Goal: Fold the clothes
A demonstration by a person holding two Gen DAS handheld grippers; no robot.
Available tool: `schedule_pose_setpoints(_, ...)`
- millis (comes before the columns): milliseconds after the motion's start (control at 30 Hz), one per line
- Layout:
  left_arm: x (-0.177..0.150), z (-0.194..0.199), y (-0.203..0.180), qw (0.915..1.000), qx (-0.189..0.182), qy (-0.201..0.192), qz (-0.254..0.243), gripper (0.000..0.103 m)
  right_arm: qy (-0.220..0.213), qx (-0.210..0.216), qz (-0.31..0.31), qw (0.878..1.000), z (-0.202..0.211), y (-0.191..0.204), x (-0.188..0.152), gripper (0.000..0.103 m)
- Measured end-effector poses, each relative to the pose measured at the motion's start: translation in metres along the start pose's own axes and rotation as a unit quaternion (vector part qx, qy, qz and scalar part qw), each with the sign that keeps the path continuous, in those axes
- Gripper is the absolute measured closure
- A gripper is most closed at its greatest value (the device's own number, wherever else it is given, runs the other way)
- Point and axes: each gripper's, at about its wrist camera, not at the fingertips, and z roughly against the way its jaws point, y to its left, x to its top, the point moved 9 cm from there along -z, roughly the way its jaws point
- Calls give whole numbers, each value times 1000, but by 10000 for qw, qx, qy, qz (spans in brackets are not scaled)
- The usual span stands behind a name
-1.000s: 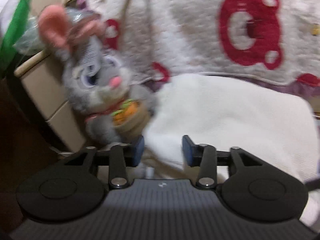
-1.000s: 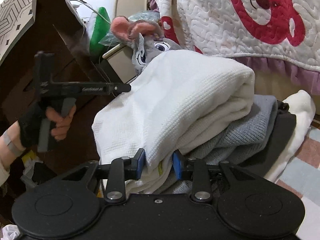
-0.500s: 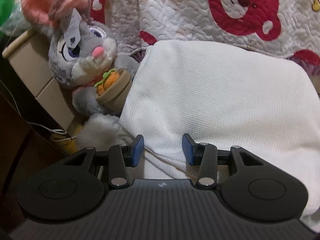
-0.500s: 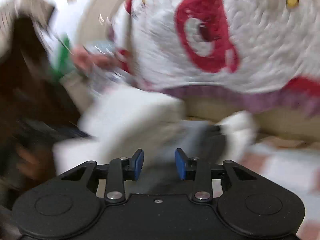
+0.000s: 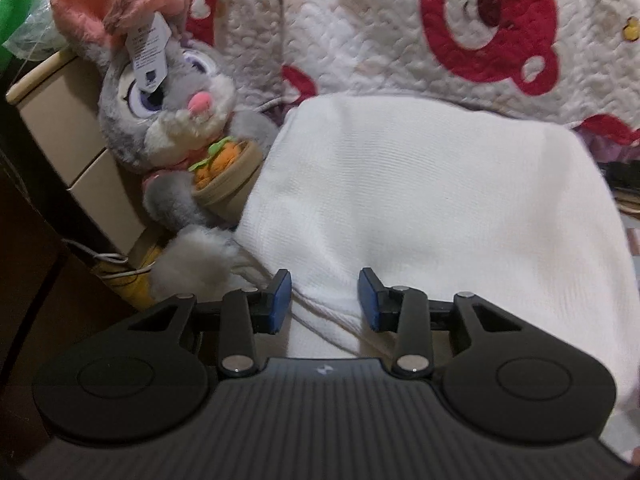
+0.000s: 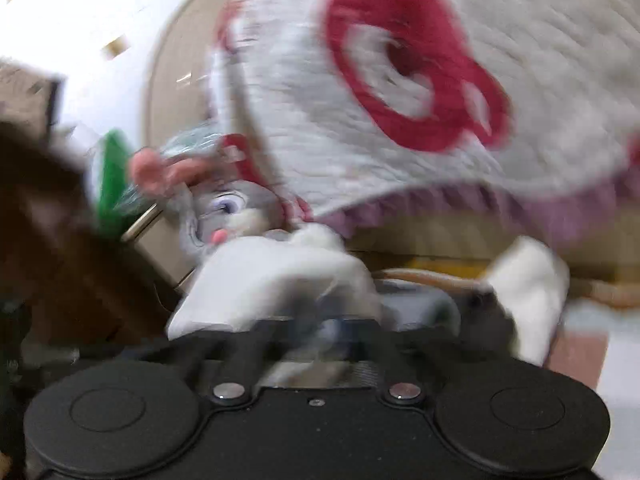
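Observation:
A folded white knit garment (image 5: 432, 208) lies on top of a pile of clothes. My left gripper (image 5: 324, 300) is open, its blue pads on either side of the garment's near folded edge without pinching it. The right wrist view is heavily blurred: the white garment (image 6: 280, 280) and grey clothes under it lie just ahead of my right gripper (image 6: 320, 332), whose fingers are smeared, so its state is unclear.
A grey plush rabbit (image 5: 168, 120) with a carrot basket leans on a beige drawer unit (image 5: 60, 120) at the left. A white quilt (image 5: 400, 32) with red bears hangs behind the pile. Another white item (image 6: 528, 288) lies at the right.
My right gripper has let go of the pile's edge and pulled back fast, blurring its view. My left gripper has stayed open at the white garment's near edge, shifting slightly.

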Motion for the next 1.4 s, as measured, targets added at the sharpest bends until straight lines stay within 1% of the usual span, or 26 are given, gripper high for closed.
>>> schedule_pose_setpoints(33, -2, 0, -3, 9998, -169, 19, 73, 68, -35, -66, 238, 9997, 3, 5, 5, 100)
schedule_pose_setpoints(67, -5, -1, -6, 9995, -288, 56, 128, 69, 23, -185, 407, 9990, 1, 6, 6, 100)
schedule_pose_setpoints(100, -8, -3, -10, 9995, -286, 86, 117, 69, 100, -323, 563, 9978, -1, 5, 6, 100)
schedule_pose_setpoints(200, -12, -9, -18, 9999, -78, 65, -45, 69, 390, -800, 804, 9928, -14, -10, -6, 100)
schedule_pose_setpoints(233, -13, -10, -19, 10000, -31, 83, -5, 69, 482, -968, 850, 9905, -17, -16, -13, 100)
schedule_pose_setpoints(300, -17, -11, -21, 9999, 44, 137, 91, 69, 630, -1068, 739, 9895, -23, -31, -26, 100)
schedule_pose_setpoints(333, -18, -10, -22, 9998, 104, 138, 62, 69, 675, -1035, 581, 9906, -23, -38, -32, 98)
schedule_pose_setpoints(400, -22, -8, -24, 9996, 242, 138, -5, 69, 534, -880, 110, 9946, -16, -49, -37, 94)
schedule_pose_setpoints(433, -23, -7, -25, 9995, 297, 140, 13, 69, 438, -638, -265, 9967, -10, -52, -38, 93)
schedule_pose_setpoints(500, -24, -6, -24, 9993, 353, 119, 97, 69, 259, -199, -959, 9949, -1, -55, -38, 74)
schedule_pose_setpoints(533, -25, -6, -23, 9991, 364, 104, 165, 69, 179, -22, -1239, 9921, 4, -57, -38, 71)
schedule_pose_setpoints(567, -25, -6, -22, 9990, 362, 89, 236, 69, 144, 72, -1333, 9910, 7, -56, -38, 66)
schedule_pose_setpoints(600, -26, -6, -21, 9989, 352, 74, 304, 69, 180, 157, -1280, 9915, 9, -53, -40, 62)
schedule_pose_setpoints(733, -29, -6, -17, 9984, 361, 7, 434, 69, 362, 762, -1167, 9896, 15, -35, -51, 62)
schedule_pose_setpoints(833, -31, -7, -15, 9979, 371, -44, 521, 66, 255, 715, -1115, 9909, 15, -34, -52, 57)
schedule_pose_setpoints(900, -33, -6, -14, 9972, 373, -92, 634, 66, 268, 367, -973, 9942, -2, -37, -45, 56)
schedule_pose_setpoints(967, -35, -5, -12, 9955, 364, -169, 860, 66, 318, -65, -713, 9969, -19, -38, -36, 56)
schedule_pose_setpoints(1000, -36, -4, -12, 9948, 378, -193, 922, 67, 319, -217, -480, 9981, -26, -34, -29, 59)
schedule_pose_setpoints(1033, -37, -1, -13, 9944, 402, -209, 958, 68, 263, -312, -260, 9988, -30, -28, -23, 65)
schedule_pose_setpoints(1067, -37, 3, -15, 9943, 407, -244, 952, 68, 175, -363, -127, 9991, -31, -23, -16, 88)
schedule_pose_setpoints(1100, -38, 5, -17, 9946, 400, -289, 911, 68, 72, -464, -104, 9988, -29, -21, -11, 92)
schedule_pose_setpoints(1200, -47, 13, -20, 9951, 548, -442, 693, 68, -27, -928, -356, 9950, -25, -41, -9, 92)
schedule_pose_setpoints(1233, -50, 15, -20, 9948, 558, -491, 695, 68, 62, -1050, -411, 9936, -23, -50, -15, 89)
schedule_pose_setpoints(1333, -55, 20, -17, 9939, 525, -577, 775, 65, 164, -812, -638, 9945, -7, -59, -31, 87)
schedule_pose_setpoints(1367, -55, 22, -17, 9936, 552, -595, 788, 62, 125, -639, -654, 9957, 1, -55, -35, 87)
schedule_pose_setpoints(1400, -56, 24, -16, 9932, 619, -588, 793, 60, 106, -424, -650, 9969, 7, -50, -38, 84)
